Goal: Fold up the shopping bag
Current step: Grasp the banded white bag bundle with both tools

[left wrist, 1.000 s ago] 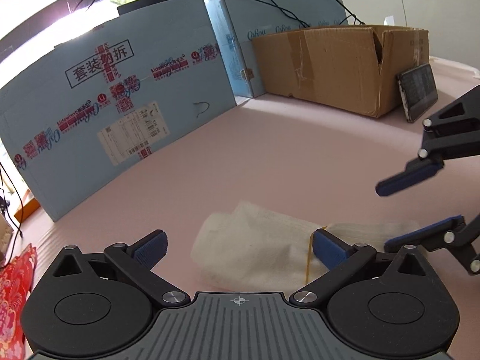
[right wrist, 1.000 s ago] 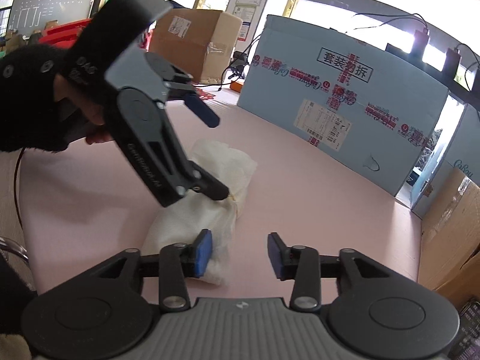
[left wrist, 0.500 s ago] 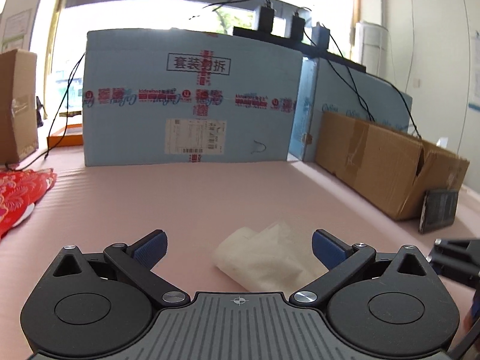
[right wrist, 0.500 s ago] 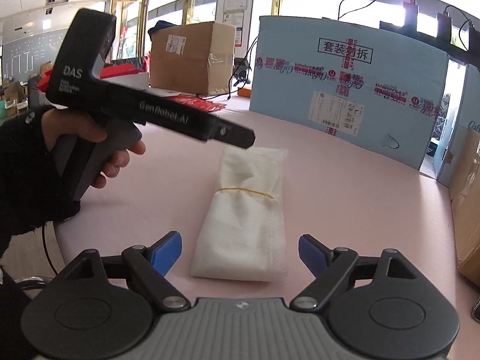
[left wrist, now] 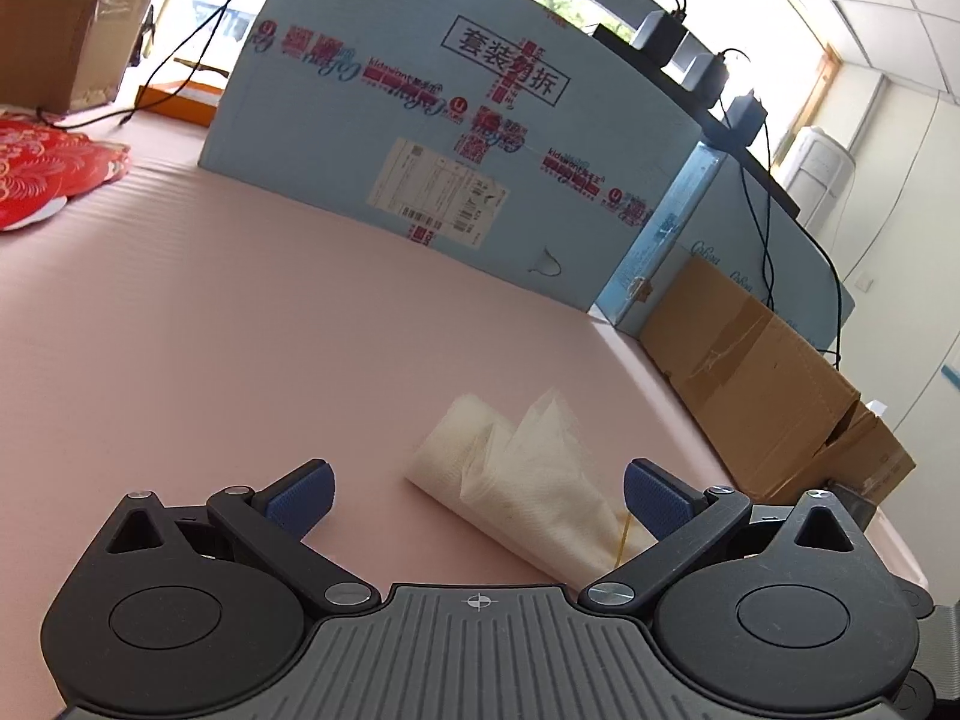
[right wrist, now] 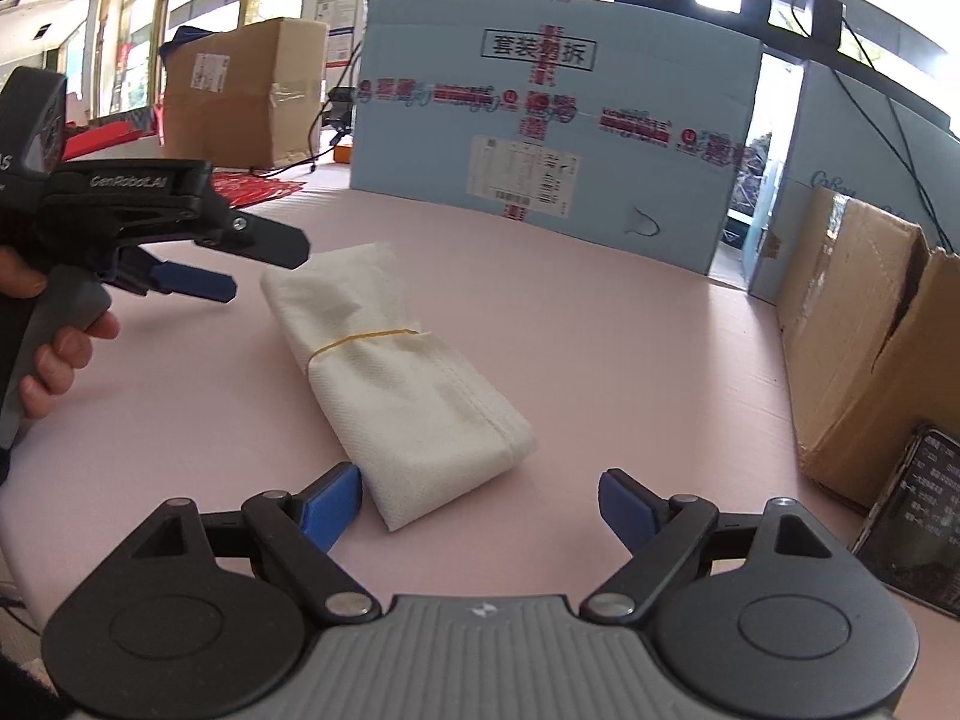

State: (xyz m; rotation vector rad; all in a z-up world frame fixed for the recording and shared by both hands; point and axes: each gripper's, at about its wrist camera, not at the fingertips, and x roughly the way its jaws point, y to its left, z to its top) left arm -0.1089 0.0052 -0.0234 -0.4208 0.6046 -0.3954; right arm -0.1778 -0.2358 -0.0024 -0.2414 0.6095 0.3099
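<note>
white shopping bag (right wrist: 390, 372) folded flat, rubber-banded, lying on table

One folded white shopping bag (right wrist: 396, 384), one yellow rubber band (right wrist: 366, 337) around it, two grippers, left (right wrist: 264, 267) and right (right wrist: 480, 504), two blue printed boxes (right wrist: 552, 138), two brown cardboard boxes (right wrist: 240, 96), one phone (right wrist: 918, 516), one pink table (right wrist: 600, 324)

Both tools, left (left wrist: 477, 495) and right (right wrist: 480, 504), gape, empty.
</note>
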